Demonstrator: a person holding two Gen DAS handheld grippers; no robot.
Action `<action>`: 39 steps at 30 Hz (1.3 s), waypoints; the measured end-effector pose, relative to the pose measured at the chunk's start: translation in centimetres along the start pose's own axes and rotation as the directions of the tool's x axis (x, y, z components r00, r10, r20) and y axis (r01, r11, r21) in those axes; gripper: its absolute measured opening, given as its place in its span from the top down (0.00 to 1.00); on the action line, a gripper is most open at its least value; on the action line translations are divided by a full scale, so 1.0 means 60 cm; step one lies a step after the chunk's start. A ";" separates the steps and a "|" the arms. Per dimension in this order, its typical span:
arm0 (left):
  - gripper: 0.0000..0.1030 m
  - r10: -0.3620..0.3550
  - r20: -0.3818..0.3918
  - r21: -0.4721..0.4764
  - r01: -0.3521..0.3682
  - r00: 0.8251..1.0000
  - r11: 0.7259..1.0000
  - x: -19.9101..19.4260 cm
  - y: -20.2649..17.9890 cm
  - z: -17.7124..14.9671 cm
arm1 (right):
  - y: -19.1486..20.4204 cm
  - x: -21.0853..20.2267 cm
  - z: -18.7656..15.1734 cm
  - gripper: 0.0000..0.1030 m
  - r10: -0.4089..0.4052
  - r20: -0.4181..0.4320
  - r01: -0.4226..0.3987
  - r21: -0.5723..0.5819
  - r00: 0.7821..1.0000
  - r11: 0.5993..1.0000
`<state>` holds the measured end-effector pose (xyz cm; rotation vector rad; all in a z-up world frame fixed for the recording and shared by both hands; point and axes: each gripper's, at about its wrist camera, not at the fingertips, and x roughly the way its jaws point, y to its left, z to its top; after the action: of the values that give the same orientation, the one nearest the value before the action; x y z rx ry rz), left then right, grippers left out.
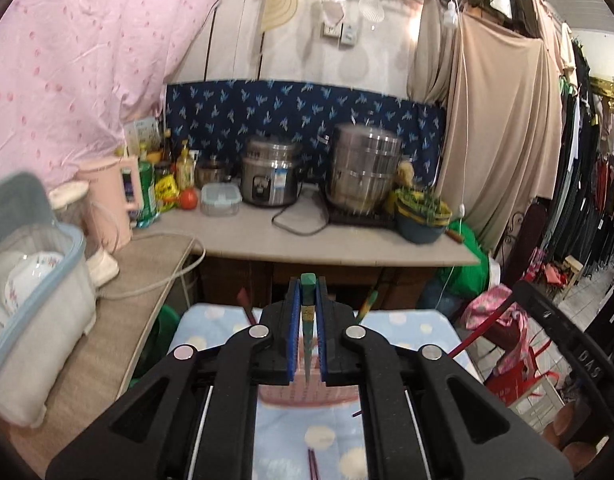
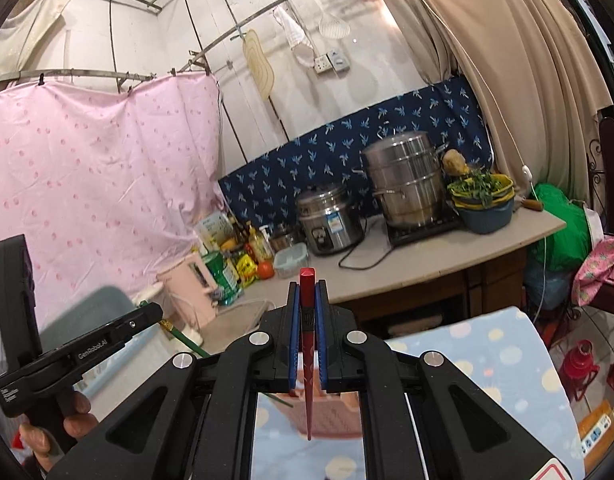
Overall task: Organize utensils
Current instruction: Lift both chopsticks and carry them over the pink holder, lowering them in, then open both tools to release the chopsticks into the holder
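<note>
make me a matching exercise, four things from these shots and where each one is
Things:
1. green chopstick
2. red chopstick
3. pink woven plastic basket
4. blue bowl of leafy greens

Places:
A. on the countertop, right end
B. held in the left gripper
C. on the dotted blue cloth, below both grippers
D. held in the right gripper

Pairs: 1-B, 2-D, 3-C, 4-A

Two grippers are seen: the left gripper (image 1: 307,308) and the right gripper (image 2: 307,312). One green chopstick (image 1: 308,312) and one red chopstick (image 2: 307,344) are held. One pink basket (image 2: 327,420), one rice cooker (image 1: 269,176), one steamer pot (image 1: 365,168) and one pink kettle (image 1: 115,196) are counted.
</note>
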<state>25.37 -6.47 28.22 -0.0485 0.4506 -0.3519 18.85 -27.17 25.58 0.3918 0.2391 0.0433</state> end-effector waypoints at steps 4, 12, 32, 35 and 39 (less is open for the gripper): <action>0.93 -0.006 0.040 0.008 0.006 0.999 1.000 0.027 -0.013 0.035 | 0.005 0.041 0.022 0.93 -0.008 0.024 0.009 -0.004 1.000 1.000; 0.93 0.003 0.041 0.014 -0.004 0.999 1.000 0.099 -0.024 0.056 | -0.003 0.118 0.018 0.93 -0.035 0.010 0.035 -0.020 0.999 0.999; 0.93 0.027 -0.098 -0.011 -0.028 0.995 1.000 0.220 -0.003 -0.020 | -0.038 0.225 -0.080 0.93 -0.099 -0.165 0.094 -0.036 0.981 0.995; 0.93 0.032 -0.122 -0.013 -0.034 0.992 0.999 0.232 -0.001 -0.030 | -0.039 0.230 -0.091 0.93 -0.101 -0.185 0.094 -0.044 0.978 0.995; 0.92 0.028 -0.138 -0.030 -0.032 0.990 0.999 0.239 0.005 -0.041 | -0.037 0.226 -0.094 0.86 -0.105 -0.192 0.096 -0.053 0.976 0.994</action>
<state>36.47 -11.06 19.97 -0.0487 0.5931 -0.3195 30.64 -25.96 16.66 0.3319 0.4500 -0.0129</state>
